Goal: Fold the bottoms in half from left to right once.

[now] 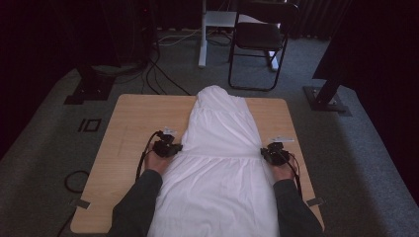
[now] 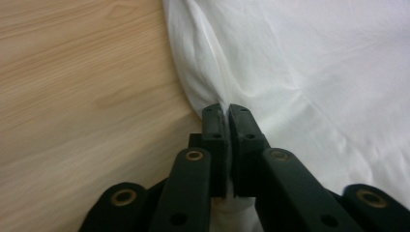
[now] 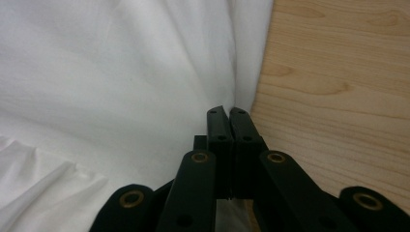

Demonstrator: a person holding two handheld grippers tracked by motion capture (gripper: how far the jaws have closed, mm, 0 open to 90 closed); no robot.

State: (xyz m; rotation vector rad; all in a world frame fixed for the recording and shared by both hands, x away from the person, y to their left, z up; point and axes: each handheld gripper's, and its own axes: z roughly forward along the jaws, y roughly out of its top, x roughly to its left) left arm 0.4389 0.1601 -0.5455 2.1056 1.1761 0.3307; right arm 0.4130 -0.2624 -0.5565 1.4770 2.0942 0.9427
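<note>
**White garment pinched at both side edges**

In the left gripper view, the black jaws of the left gripper (image 2: 226, 110) are seen pressed together on a fold of the white garment (image 2: 309, 72), with a thin sliver of cloth caught between the pads. In the right gripper view, the right gripper (image 3: 228, 112) is closed the same way at the garment's opposite edge; cloth appears to be nipped there too, though the seam between the pads is dark and hard to read.

From the high view, the left gripper (image 1: 166, 147) is placed at the garment's left edge and the right gripper (image 1: 274, 152) at its right edge, level with a gathered seam across the cloth. The garment (image 1: 222, 148) is laid lengthwise down the middle of the wooden table (image 1: 133, 118), narrow at the far end and widening toward the near edge, where it is cut off by the frame. Bare tabletop is left on either side of it, wider on the left. The fabric is thin, soft and lightly creased; the tabletop is pale, smooth wood grain with rounded corners. Beyond the far edge, a dark folding chair (image 1: 262, 34) is set on grey carpet, and the surroundings are lost in shadow.
</note>
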